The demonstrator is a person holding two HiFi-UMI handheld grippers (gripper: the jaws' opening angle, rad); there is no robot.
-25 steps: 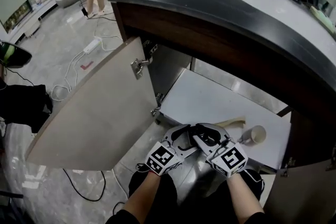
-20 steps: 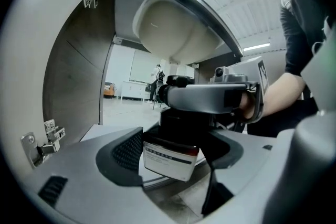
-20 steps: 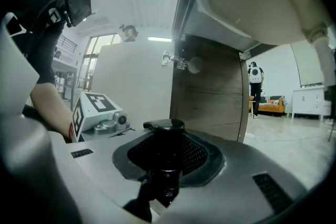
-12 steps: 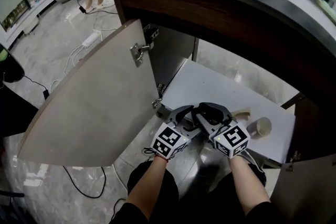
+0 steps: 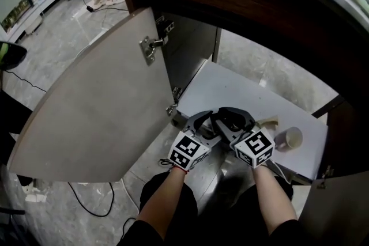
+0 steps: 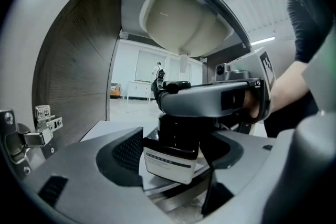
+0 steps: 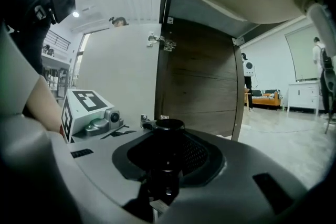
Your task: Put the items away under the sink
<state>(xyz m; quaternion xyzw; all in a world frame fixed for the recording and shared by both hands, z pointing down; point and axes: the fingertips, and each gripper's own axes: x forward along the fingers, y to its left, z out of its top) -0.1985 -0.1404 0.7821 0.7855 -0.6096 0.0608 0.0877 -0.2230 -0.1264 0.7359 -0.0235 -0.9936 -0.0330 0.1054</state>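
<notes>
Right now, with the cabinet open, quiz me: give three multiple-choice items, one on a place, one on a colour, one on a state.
1. Where is the pale cup?
A. on the white cabinet floor
B. on the countertop
C. on the marble room floor

2. What colour is the dark bottle's label?
A. red
B. white
C. green

3. The cabinet's left door is:
A. shut
B. taken off
C. swung open

Answers:
1 A: the head view shows it inside the cabinet, to the right of the right gripper.
2 B: the left gripper view shows a white label on the bottle.
3 C: the door stands wide, with its hinges exposed.
</notes>
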